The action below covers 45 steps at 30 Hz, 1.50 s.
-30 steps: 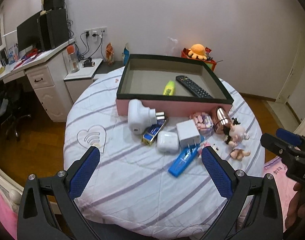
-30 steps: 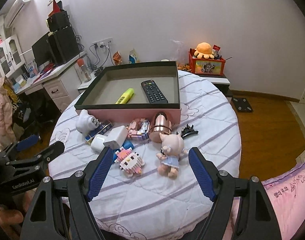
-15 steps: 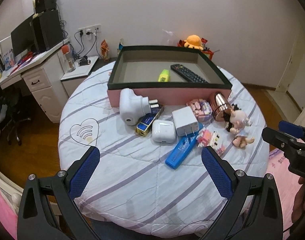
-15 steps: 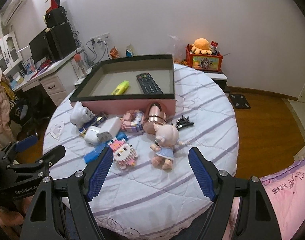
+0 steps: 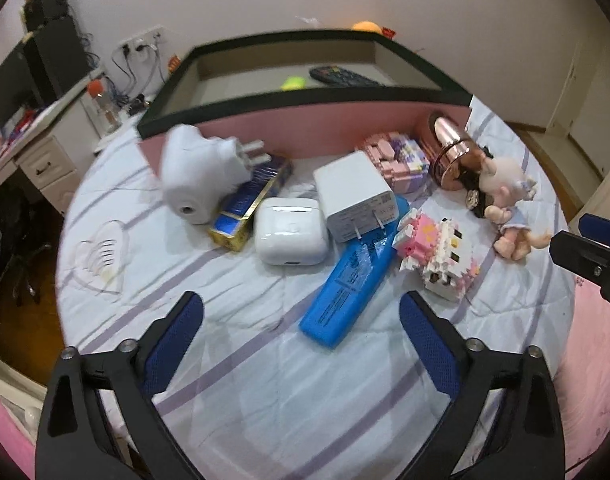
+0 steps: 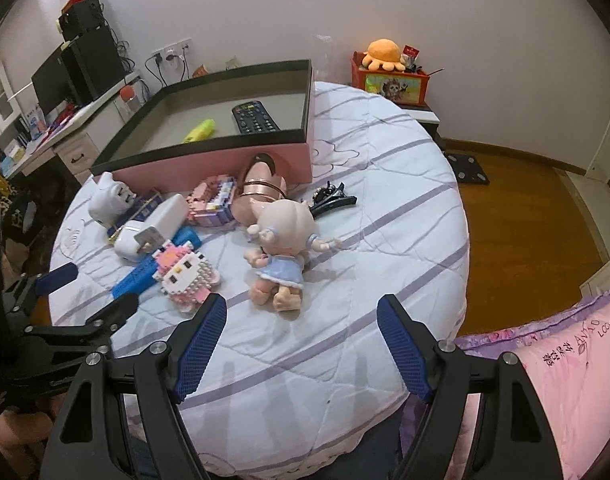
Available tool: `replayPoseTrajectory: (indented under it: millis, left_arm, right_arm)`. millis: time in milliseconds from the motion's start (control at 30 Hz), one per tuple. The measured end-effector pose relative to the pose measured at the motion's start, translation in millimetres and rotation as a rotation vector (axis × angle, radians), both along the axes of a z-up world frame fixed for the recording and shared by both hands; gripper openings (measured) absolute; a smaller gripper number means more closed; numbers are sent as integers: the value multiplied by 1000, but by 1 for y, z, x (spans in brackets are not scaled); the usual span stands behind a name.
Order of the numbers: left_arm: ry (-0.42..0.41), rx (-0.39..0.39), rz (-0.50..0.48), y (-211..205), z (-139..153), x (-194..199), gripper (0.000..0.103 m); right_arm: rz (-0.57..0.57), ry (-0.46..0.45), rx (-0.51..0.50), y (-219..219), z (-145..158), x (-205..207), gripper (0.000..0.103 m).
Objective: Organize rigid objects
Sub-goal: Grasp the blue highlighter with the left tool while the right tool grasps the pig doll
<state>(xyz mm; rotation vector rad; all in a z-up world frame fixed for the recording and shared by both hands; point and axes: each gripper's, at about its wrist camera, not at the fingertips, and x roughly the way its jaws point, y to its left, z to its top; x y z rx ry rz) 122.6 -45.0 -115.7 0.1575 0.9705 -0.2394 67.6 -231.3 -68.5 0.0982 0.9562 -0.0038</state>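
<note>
1. The round surface (image 6: 385, 208), under a striped white cloth, carries everything.
2. The pink box (image 5: 305, 128) with a black rim sits at the far side; a remote (image 6: 254, 118) and a yellow marker (image 6: 200, 130) lie inside it.
3. The left tool (image 5: 301, 328) hangs over the near cloth with jaws wide and nothing between them; they have just been closing a little. The right tool (image 6: 301, 338) is likewise wide open and holds nothing.
4. A doll (image 6: 283, 240) lies in front of the right tool, just beside a copper cylinder (image 6: 261, 192) that leans at the box wall.
5. A blue case (image 5: 353, 276) lies slantwise ahead of the left tool, its far end under a white charger (image 5: 355, 196).
6. A block cat (image 5: 441, 248) sits just right of the case; an earbud case (image 5: 291, 232) just left.
7. A white plug (image 5: 197, 176) rests on a blue-gold pack (image 5: 249, 208).
8. A hair clip (image 6: 331, 198) lies right of the cylinder.
</note>
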Motion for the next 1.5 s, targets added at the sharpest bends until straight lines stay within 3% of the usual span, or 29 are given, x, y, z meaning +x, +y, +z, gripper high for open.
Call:
replayPoseTrajectory:
  millis: [67,233,433,533,567,800,967,1267,1500]
  left_arm:
    - [23,-9,-9,-3,-8,6,86]
    - [7,-15,-31,-10,-11,13,85]
    - [13,-49,-60,-12,-8,16,73]
    - [21,-82,-75,-11,-5,17,55]
    - [33,-109,-92,-11,-4,17,43]
    - [63,-154,-119,-13,0,13,28]
    - [75,-176,-117,-11,0,11,27]
    - [76,-183,-113,-20,-1,20,28]
    - [88,-239,-109,-11,0,13,27]
  right_arm:
    - [2,15,-1,-1,-5,5,79]
    - [7,35,6,-2,-13,15,79]
    - [7,45,11,-1,-17,25,79]
    - [4,47,16,-2,-18,28,79]
    - [5,47,17,-1,-18,29,79]
    - [12,55,22,3,-24,35,79]
    - [0,63,45,2,-31,43,79]
    - [-16,57,62,0,-38,53,47]
    - [-9,46,98,-6,-37,47,45]
